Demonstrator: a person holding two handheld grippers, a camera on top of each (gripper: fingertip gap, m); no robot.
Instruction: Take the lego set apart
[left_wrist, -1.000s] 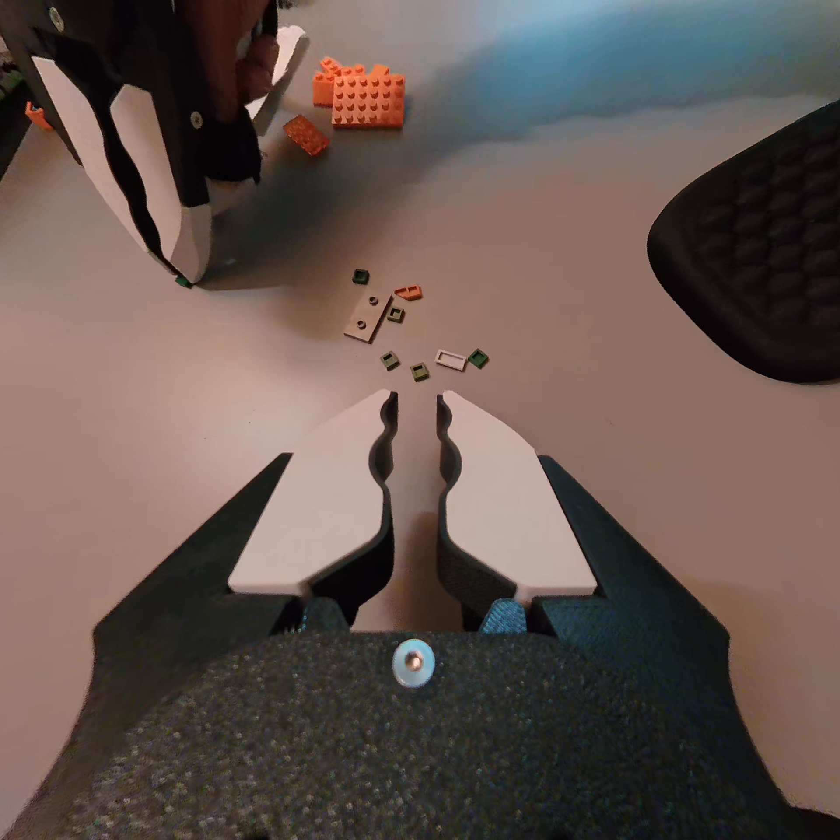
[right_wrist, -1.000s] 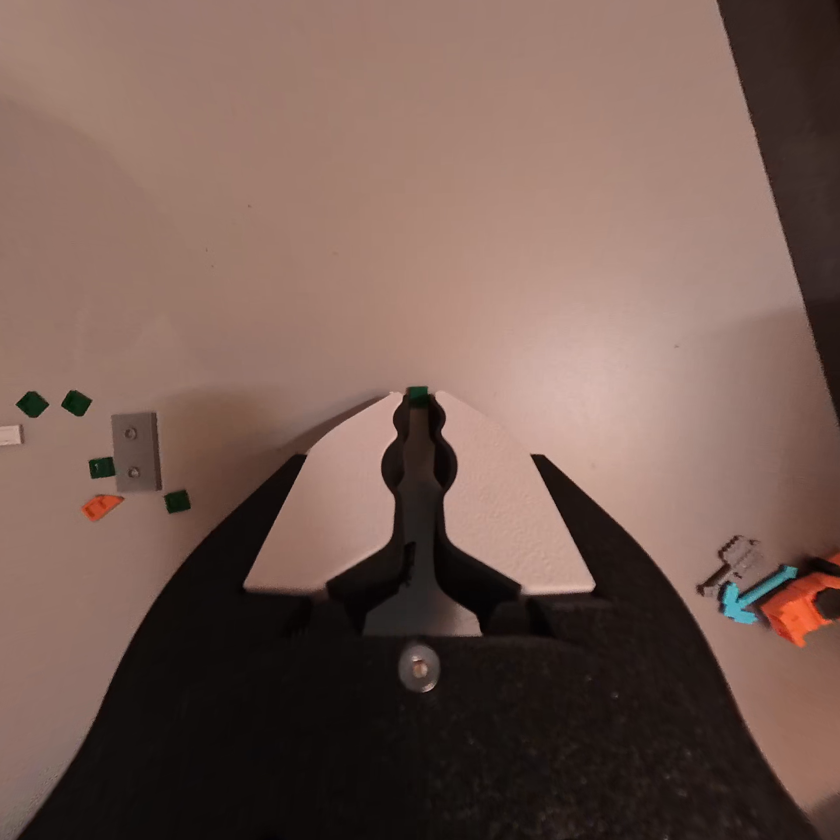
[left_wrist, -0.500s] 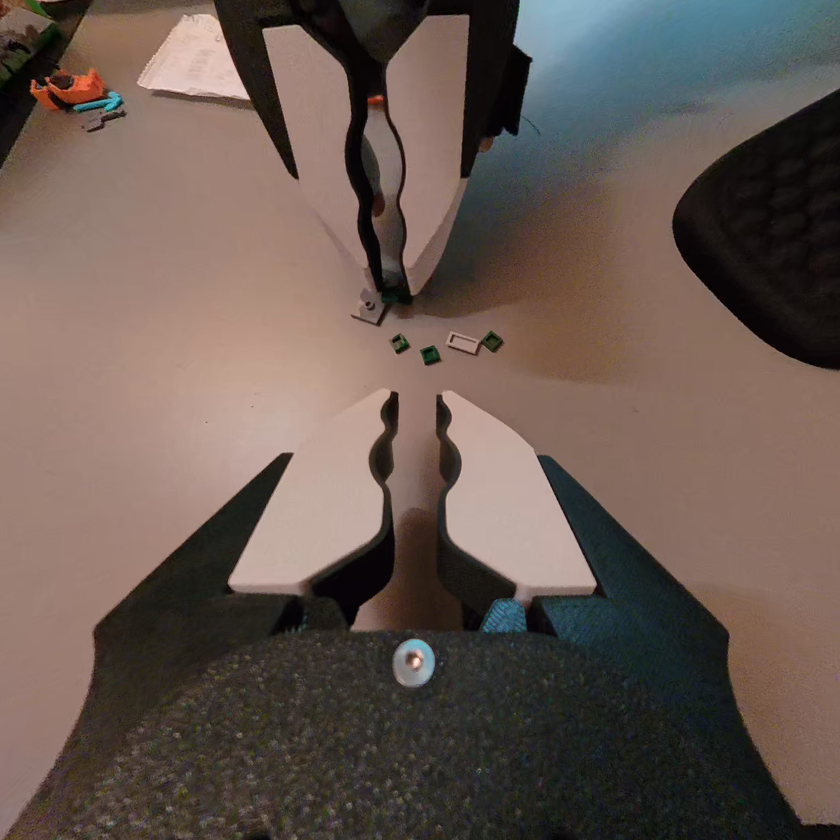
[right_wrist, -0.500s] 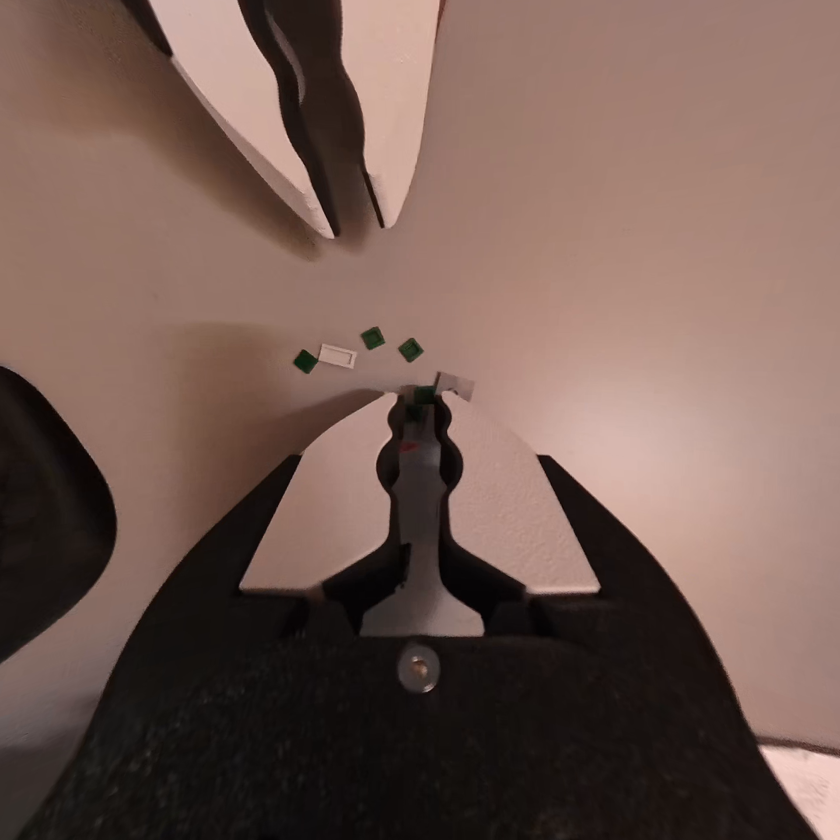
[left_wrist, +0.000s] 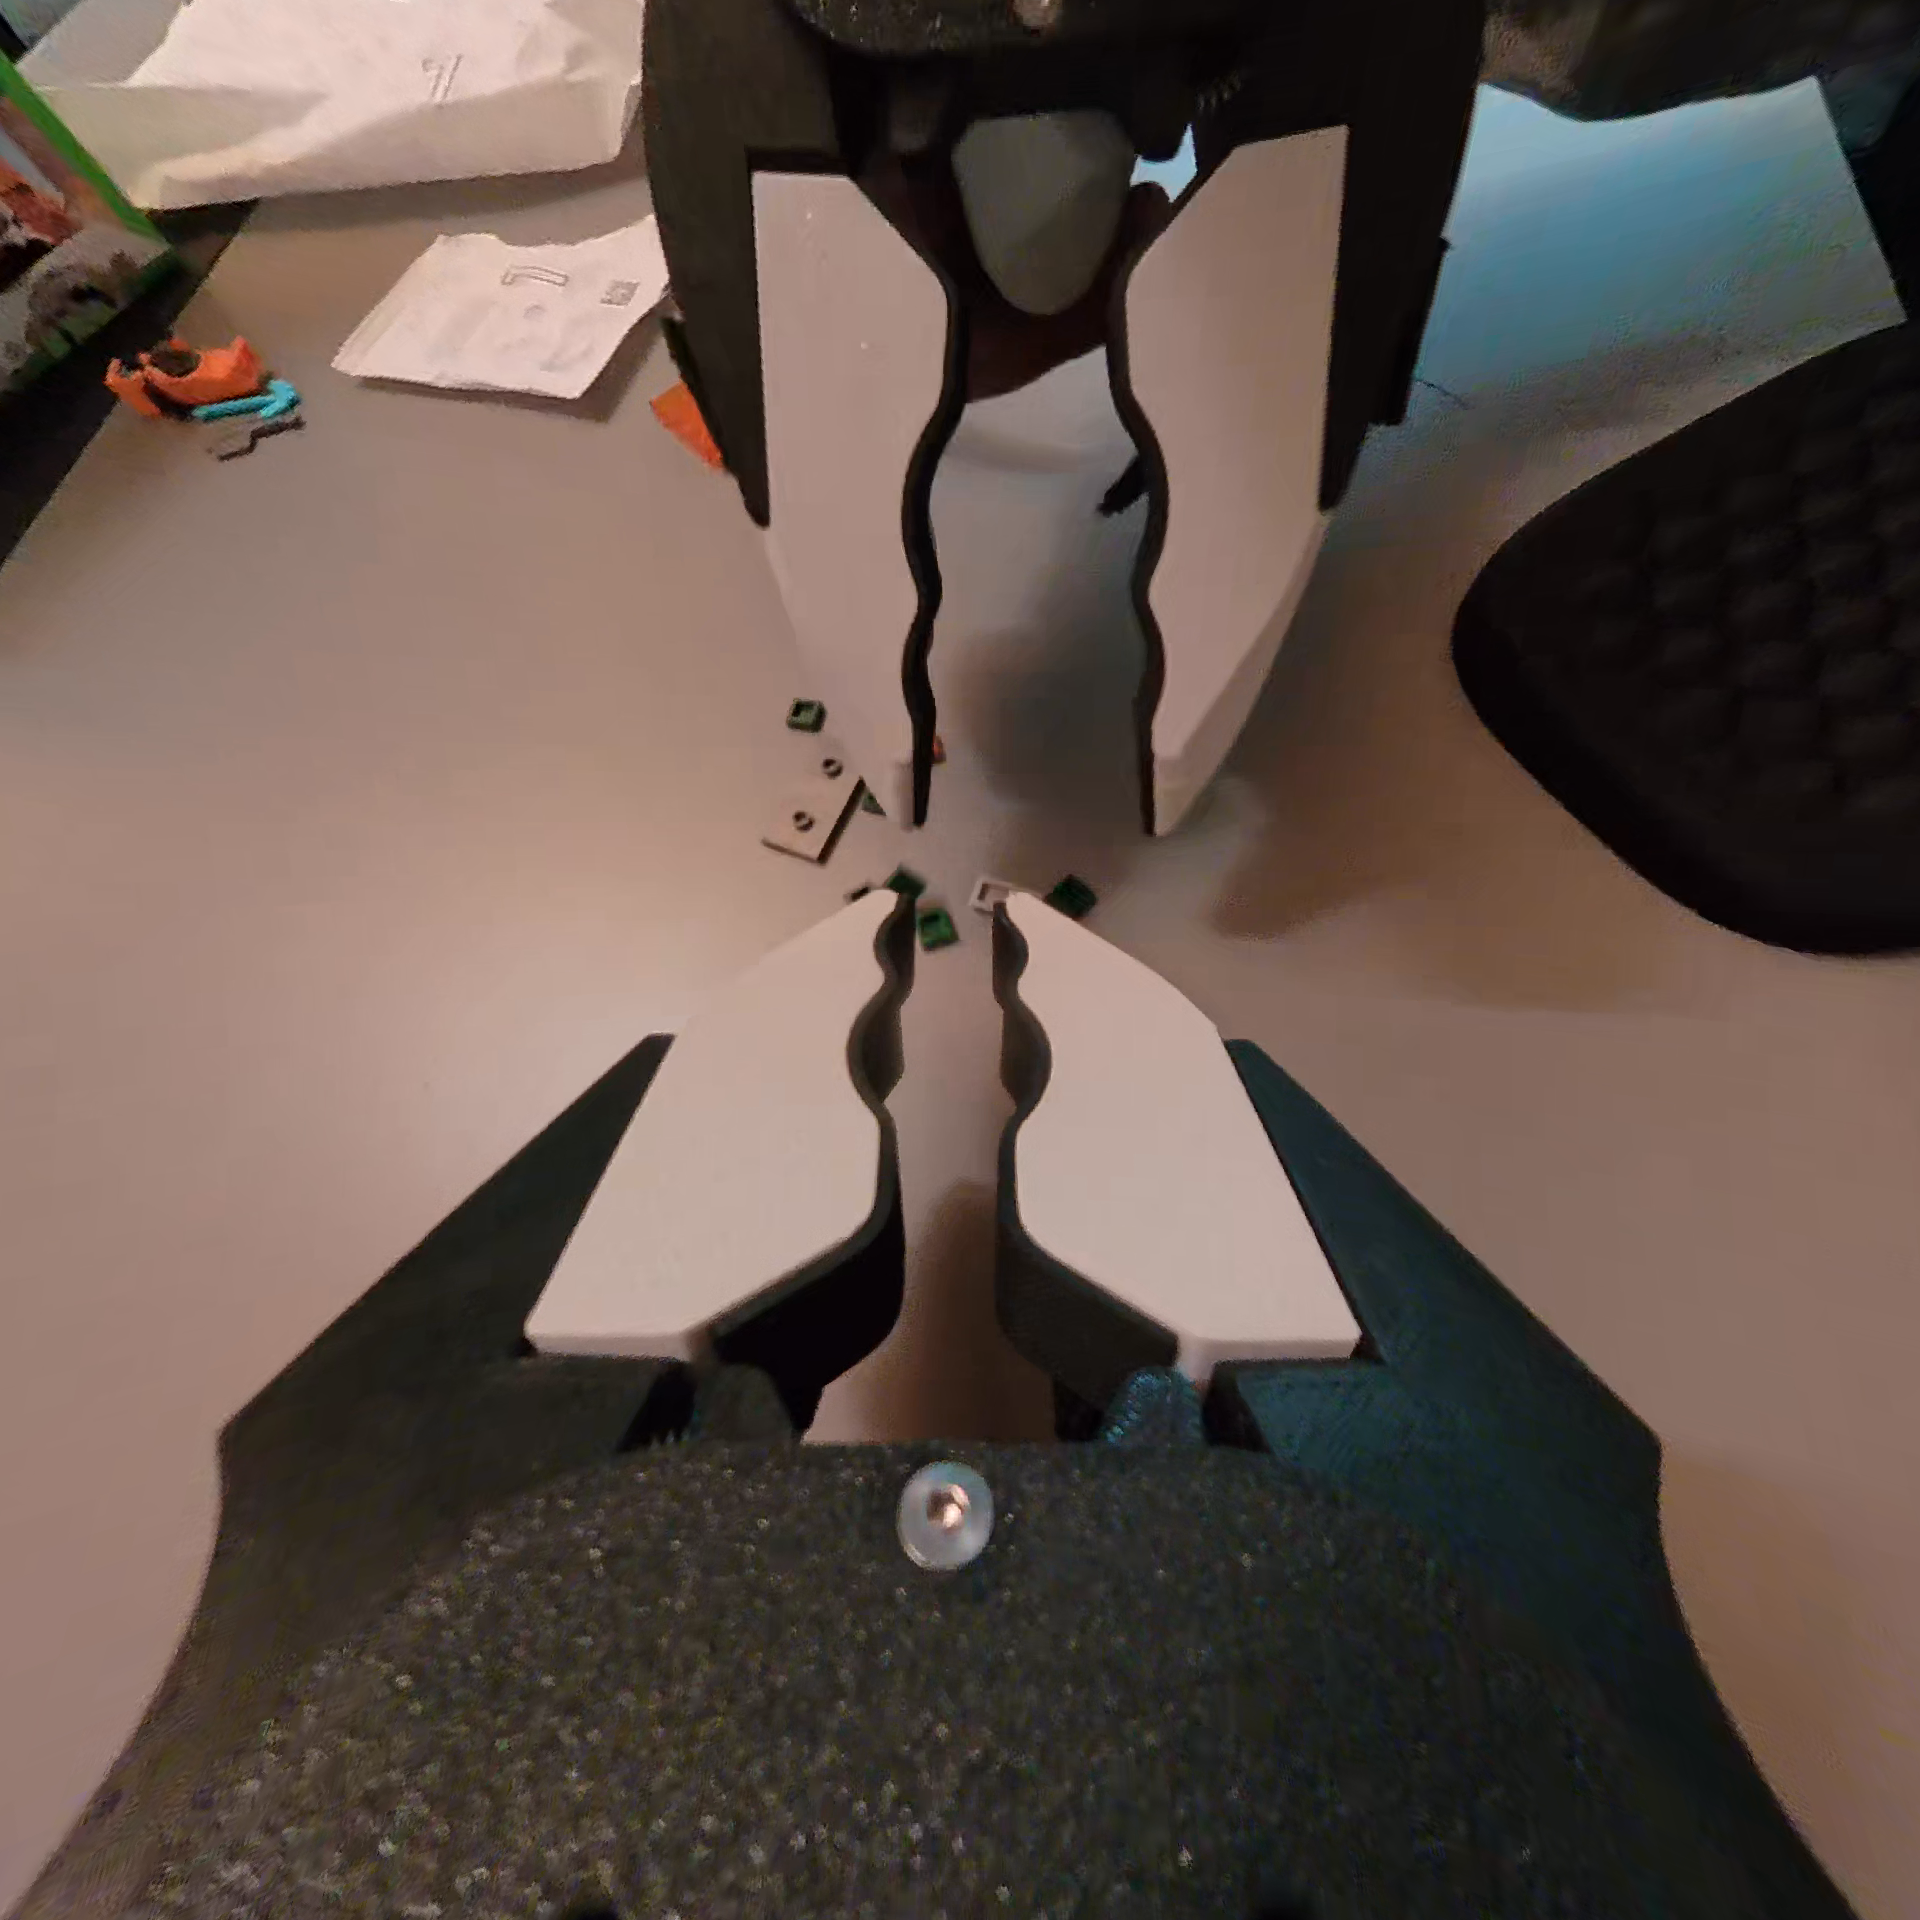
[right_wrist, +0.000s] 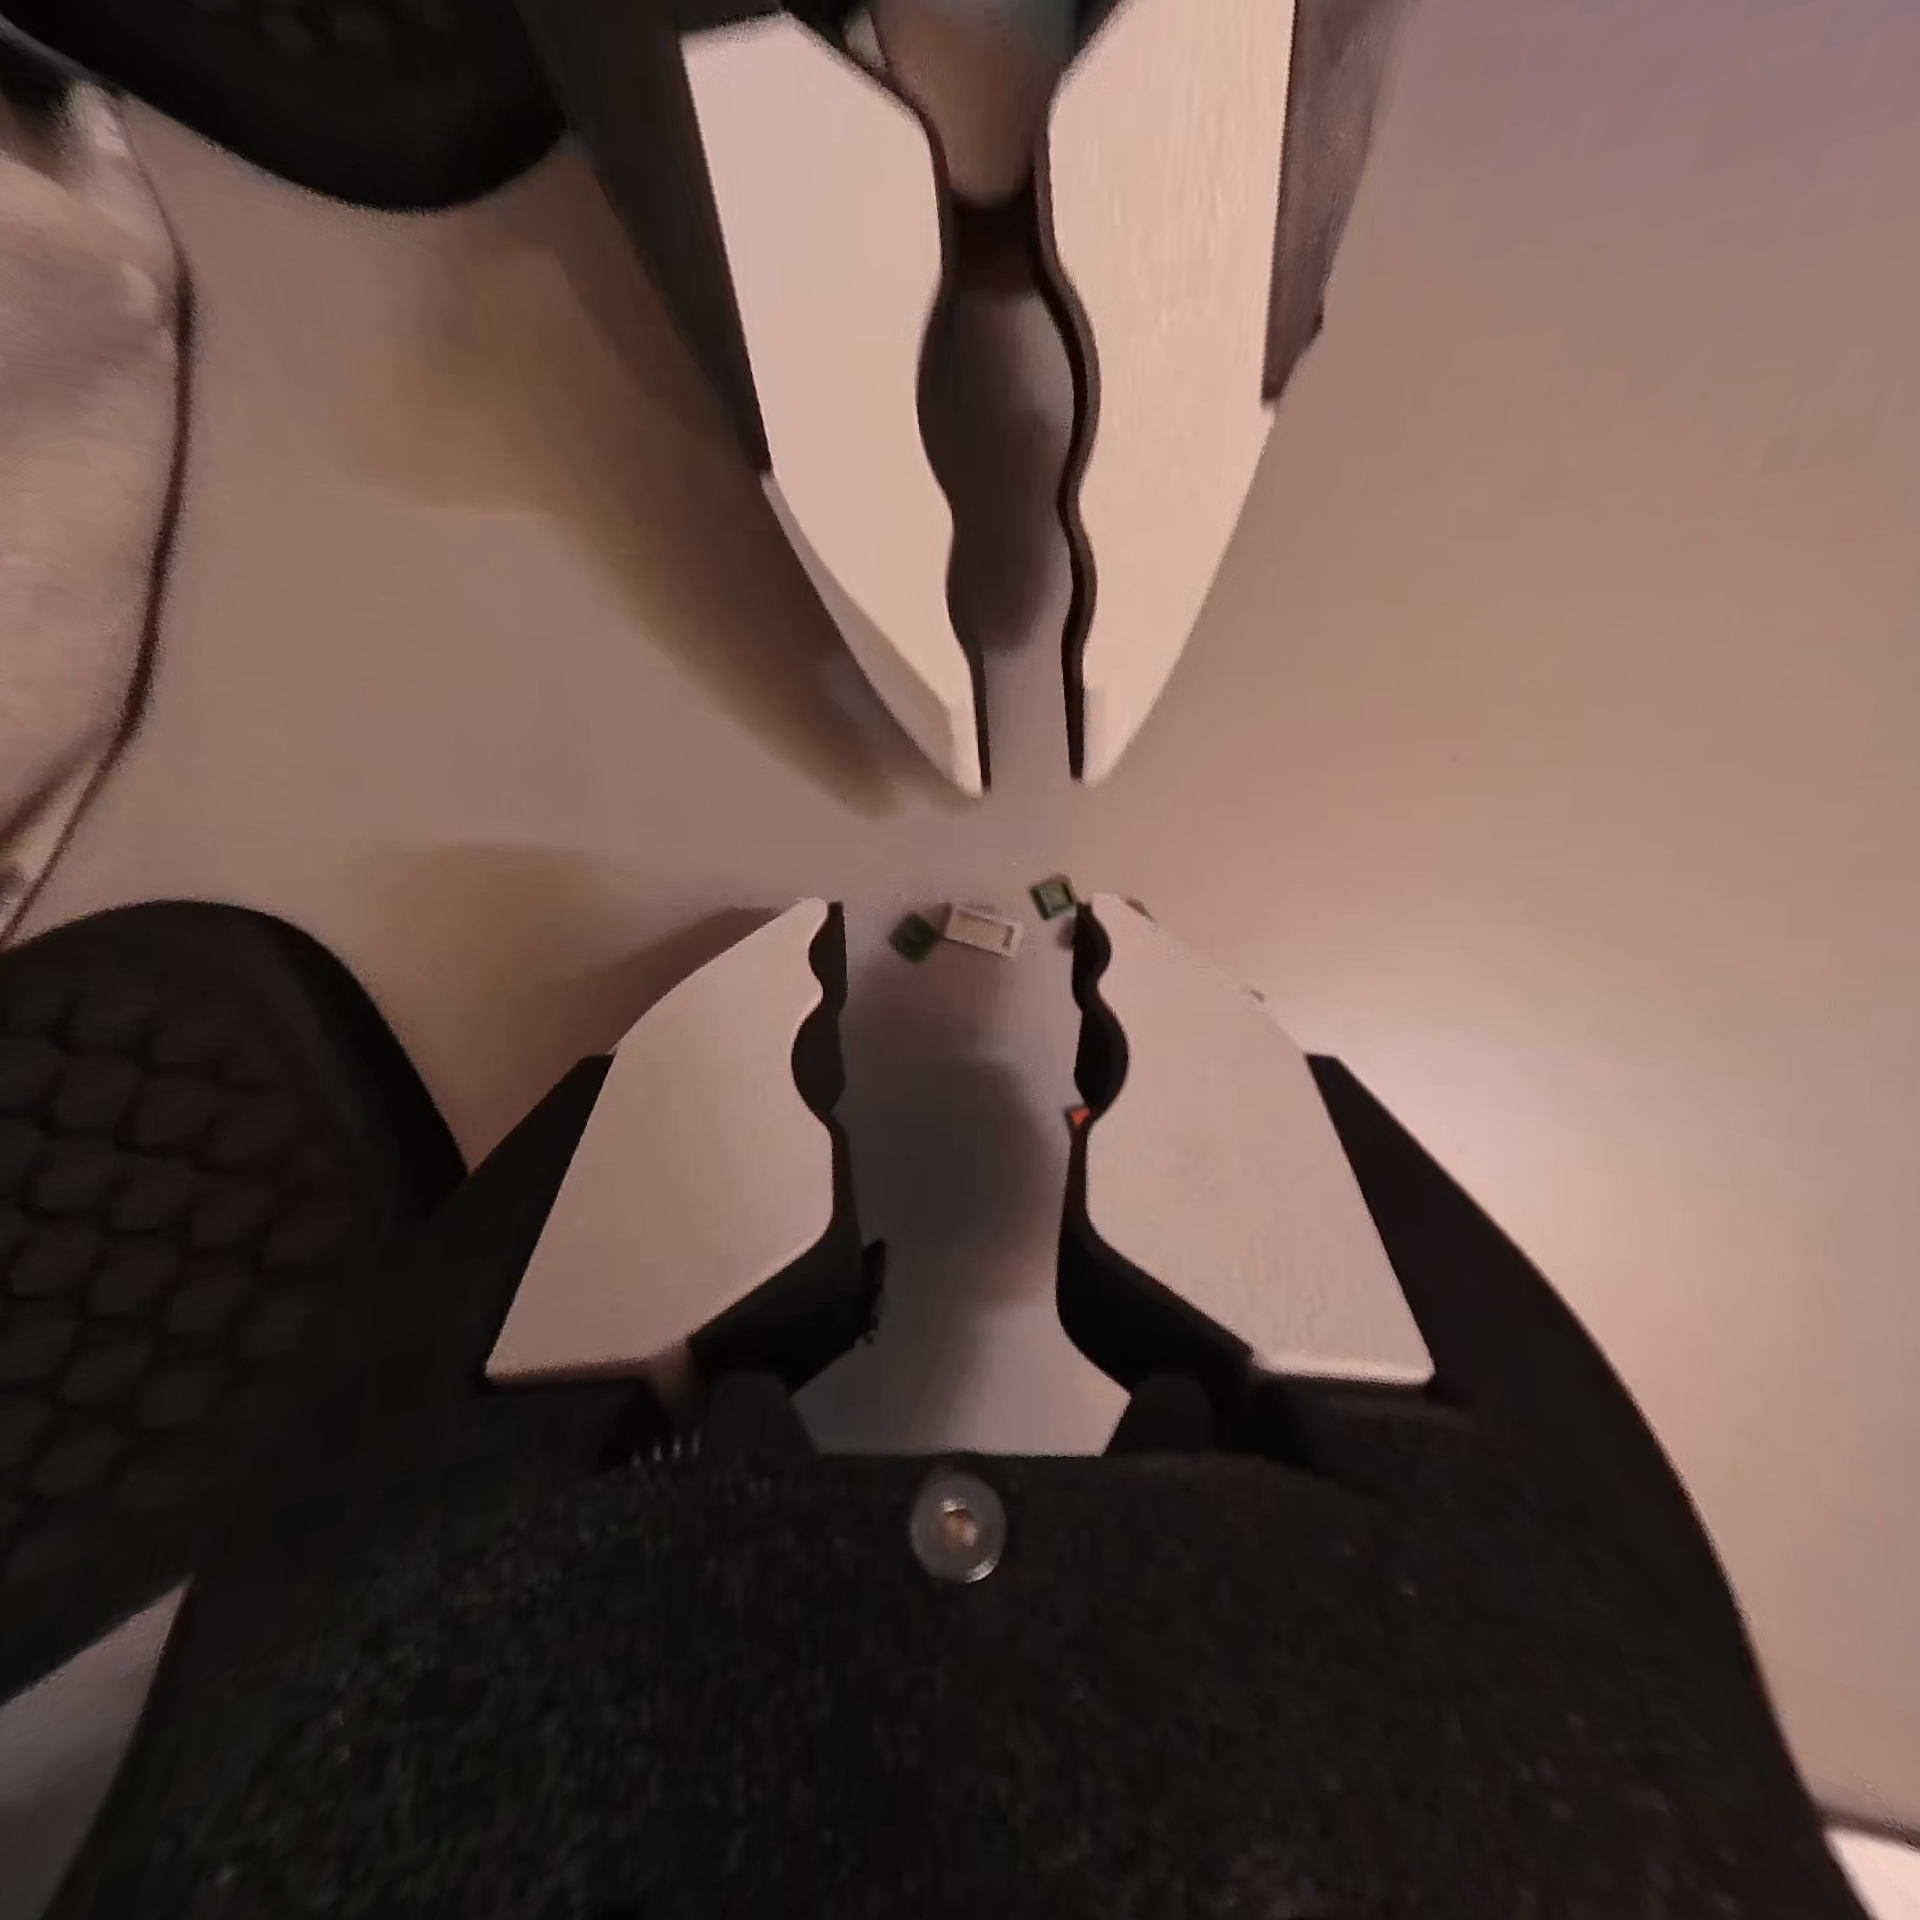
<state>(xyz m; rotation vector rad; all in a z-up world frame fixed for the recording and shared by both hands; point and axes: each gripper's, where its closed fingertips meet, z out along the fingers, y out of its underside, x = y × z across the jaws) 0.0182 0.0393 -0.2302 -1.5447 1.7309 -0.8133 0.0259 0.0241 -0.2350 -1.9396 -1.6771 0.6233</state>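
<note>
Small loose lego pieces lie on the beige table between the two grippers: green tiles (left_wrist: 935, 930) (left_wrist: 1070, 894) (left_wrist: 805, 715), a white tile (left_wrist: 987, 891) and a grey two-hole plate (left_wrist: 816, 816). My left gripper (left_wrist: 948, 909) is open by a narrow gap and empty, its tips at the near edge of the pile. My right gripper (left_wrist: 1034, 826) faces it from the far side, open wide and empty, tips down over the pile. In the right wrist view, the right gripper (right_wrist: 956, 914) is open around the white tile (right_wrist: 982, 928) and green tiles (right_wrist: 914, 940), with the left gripper (right_wrist: 1027, 779) opposite.
An orange and cyan lego build (left_wrist: 197, 379) lies at the far left, beside a box (left_wrist: 52, 239). White paper sheets (left_wrist: 509, 312) lie at the back. An orange piece (left_wrist: 686, 416) shows behind the right gripper. A black mesh chair seat (left_wrist: 1714, 675) is at the right edge.
The right gripper swung over the pile holding a small green tile, then opened and let it go. The two grippers have come closer, tip to tip over the pieces.
</note>
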